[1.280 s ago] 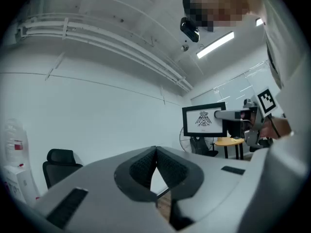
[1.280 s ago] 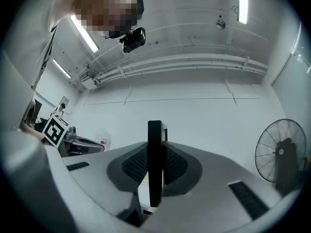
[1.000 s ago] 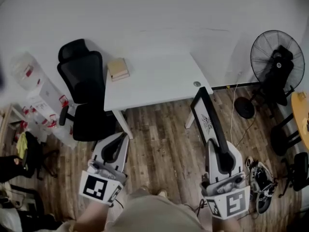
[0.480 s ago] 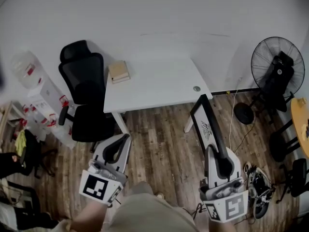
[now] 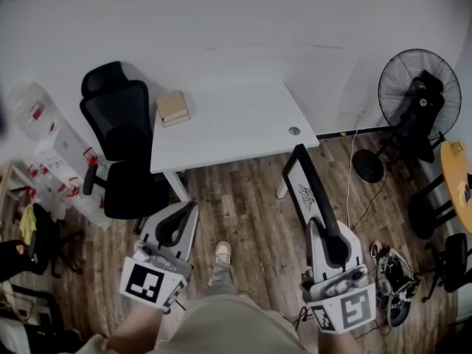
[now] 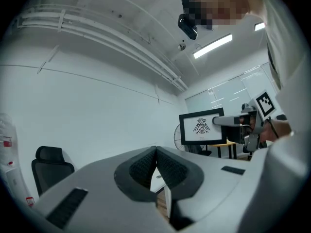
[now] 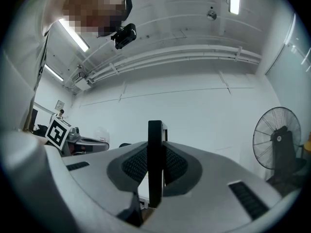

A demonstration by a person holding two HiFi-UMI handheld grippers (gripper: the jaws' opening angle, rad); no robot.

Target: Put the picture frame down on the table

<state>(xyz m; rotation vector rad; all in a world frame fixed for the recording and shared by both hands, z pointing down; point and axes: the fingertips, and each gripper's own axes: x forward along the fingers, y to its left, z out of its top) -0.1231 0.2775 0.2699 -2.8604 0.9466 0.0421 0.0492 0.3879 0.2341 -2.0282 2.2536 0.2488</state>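
The right gripper (image 5: pixel 327 231) is clamping the picture frame (image 5: pixel 304 190), holding it over the floor by the table's (image 5: pixel 228 124) near right corner. The left gripper (image 5: pixel 179 220) is staying pressed together, empty. A shoe (image 5: pixel 221 254) is newly stepping into view.

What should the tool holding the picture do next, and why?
Probably carry the black picture frame with the bird drawing forward, over the white table. The right tool is shut on the frame's edge, and the frame hangs above the wooden floor, short of the table.
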